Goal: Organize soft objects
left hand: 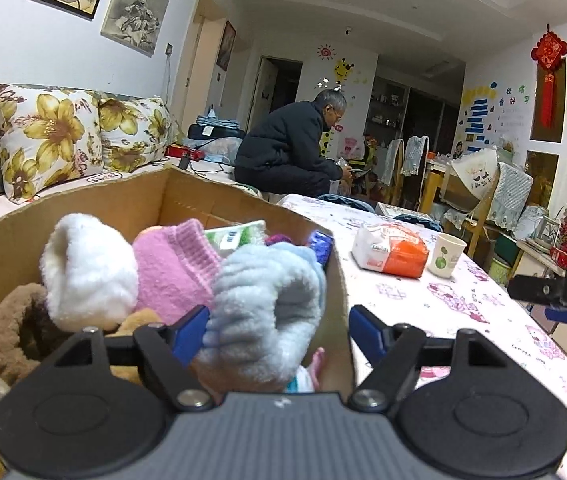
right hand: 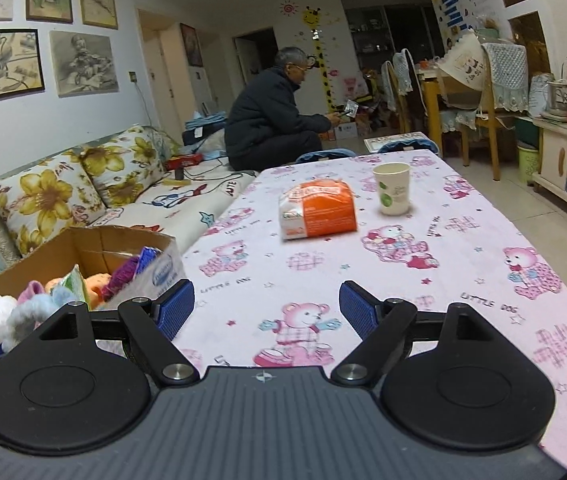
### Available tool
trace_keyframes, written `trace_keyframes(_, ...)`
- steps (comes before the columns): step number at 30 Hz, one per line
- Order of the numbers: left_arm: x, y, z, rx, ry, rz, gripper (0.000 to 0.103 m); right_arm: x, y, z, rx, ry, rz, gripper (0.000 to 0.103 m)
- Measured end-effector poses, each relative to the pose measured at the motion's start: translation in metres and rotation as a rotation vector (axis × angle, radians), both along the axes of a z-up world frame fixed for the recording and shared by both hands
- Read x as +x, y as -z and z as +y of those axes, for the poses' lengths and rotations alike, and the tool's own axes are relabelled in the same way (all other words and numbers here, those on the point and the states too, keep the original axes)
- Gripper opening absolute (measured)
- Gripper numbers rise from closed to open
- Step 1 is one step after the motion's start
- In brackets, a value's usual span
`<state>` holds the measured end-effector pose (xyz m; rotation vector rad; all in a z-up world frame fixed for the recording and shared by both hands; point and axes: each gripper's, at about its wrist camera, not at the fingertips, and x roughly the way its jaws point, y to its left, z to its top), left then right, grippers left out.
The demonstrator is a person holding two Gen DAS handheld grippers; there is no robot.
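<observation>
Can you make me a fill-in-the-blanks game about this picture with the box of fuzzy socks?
1. The fluffy socks sit inside a cardboard ____.
2. The sock nearest the left gripper is light ____.
3. Beside the orange tissue pack on the table stands a paper ____.
4. The right gripper fingers are ____, holding nothing.

Missing words: box; blue; cup; open

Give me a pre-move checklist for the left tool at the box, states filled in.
1. Left tool open: ok, blue pads spread wide.
2. Light blue fuzzy sock between its fingers: ok, though the box's near wall sits in the gap too.
3. Pads touching the sock: cannot tell.
4. Cardboard box has room: not ok, white fuzzy sock and pink sock pile above the rim.
5. Right tool free: ok, open over bare tablecloth.
6. Tissue pack and paper cup out of the way: ok, farther down the table.
</observation>
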<state>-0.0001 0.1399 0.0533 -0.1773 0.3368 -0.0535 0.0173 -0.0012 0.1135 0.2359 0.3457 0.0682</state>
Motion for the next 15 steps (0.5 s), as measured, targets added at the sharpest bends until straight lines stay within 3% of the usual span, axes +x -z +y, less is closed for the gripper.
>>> trace_keyframes(7,-0.002,-0.002,-0.003,-0.002,-0.017,0.004,0.081,-0.007,0.007,0.001,-0.014,0.001,0.002,0.1)
trace_keyframes(11,-0.012,-0.008,0.002,0.006,-0.041,-0.011,0.095,-0.011,0.01,0.003,-0.003,-0.017,0.018,0.1)
trace_keyframes(15,-0.022,-0.013,0.011,-0.011,-0.063,-0.01,0.097,-0.02,0.009,0.008,0.007,-0.028,0.023,0.101)
